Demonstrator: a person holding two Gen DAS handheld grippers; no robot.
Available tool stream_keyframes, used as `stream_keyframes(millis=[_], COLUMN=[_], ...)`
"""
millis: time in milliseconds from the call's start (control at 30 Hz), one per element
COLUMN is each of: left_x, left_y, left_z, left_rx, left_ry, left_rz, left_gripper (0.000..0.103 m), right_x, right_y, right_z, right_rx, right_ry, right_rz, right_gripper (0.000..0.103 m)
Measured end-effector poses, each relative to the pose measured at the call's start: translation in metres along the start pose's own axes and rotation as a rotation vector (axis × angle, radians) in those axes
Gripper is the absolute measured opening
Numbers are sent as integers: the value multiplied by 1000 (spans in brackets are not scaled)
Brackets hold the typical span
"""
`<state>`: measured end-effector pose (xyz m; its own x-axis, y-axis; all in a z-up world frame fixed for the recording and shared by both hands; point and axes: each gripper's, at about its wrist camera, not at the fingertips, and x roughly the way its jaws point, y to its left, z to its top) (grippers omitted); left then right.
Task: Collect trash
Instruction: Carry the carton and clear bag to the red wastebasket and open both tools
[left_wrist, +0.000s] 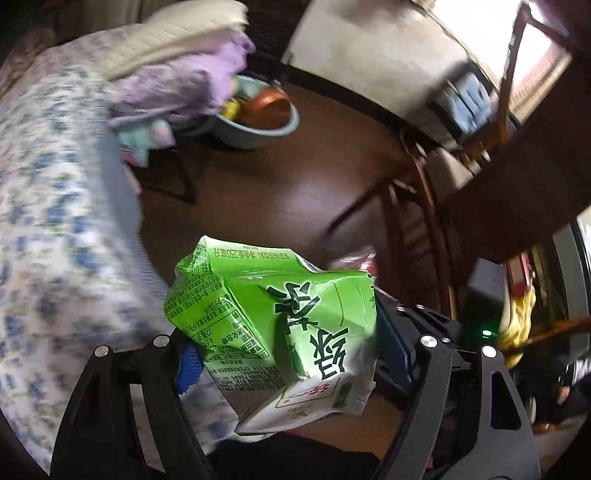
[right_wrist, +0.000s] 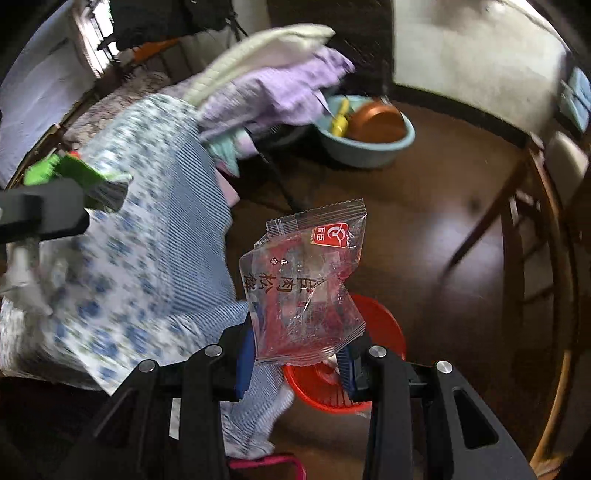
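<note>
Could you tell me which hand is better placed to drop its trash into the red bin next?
Probably the right: its wrapper hangs almost over the red bin. The left holds the green carton, with no bin in its view.

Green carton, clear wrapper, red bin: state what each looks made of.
Green carton: coated paperboard, semi-gloss; creased folds, dented panels.
Clear wrapper: thin glossy plastic film; see-through, crinkled, serrated seal edge.
Red bin: probably moulded plastic; uniform colour, smooth rim.

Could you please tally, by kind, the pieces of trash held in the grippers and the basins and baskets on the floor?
Green drink carton: 1
Clear snack wrapper: 1
Red basket: 1
Blue basin: 1
Total: 4
</note>
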<state>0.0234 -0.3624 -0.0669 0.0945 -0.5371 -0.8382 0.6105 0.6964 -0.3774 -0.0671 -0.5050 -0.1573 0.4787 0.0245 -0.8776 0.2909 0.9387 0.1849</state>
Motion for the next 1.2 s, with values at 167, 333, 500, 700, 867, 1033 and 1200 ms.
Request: stream_keyframes(millis=[167, 333, 500, 700, 867, 1033, 1200], left_x=[47, 93, 127, 147, 160, 173, 168], left_y=[-15, -24, -25, -21, -19, -20, -13], left_z=[-2, -4, -7, -8, -8, -9, -7], left_rx=[-1, 18, 16, -4, -31, -39, -91], left_ry=[99, 185, 256, 297, 327, 388, 376], left_rz=[-13, -3, -6, -6, -23, -20, -59], left_gripper=[76, 76, 76, 76, 76, 78, 84], right_x=[22, 41, 61, 81, 85, 82, 76], right_y=[-26, -51, -67, -75, -80, -80, -83], right_z=[-17, -36, -48, -60, -63, -61, -60], right_rx=[71, 124, 185, 211, 222, 222, 199], right_ry=[62, 117, 159, 202, 205, 151, 149], right_rz=[21, 1, 9, 12, 14, -7, -47], right_gripper=[37, 37, 37, 37, 37, 72, 77])
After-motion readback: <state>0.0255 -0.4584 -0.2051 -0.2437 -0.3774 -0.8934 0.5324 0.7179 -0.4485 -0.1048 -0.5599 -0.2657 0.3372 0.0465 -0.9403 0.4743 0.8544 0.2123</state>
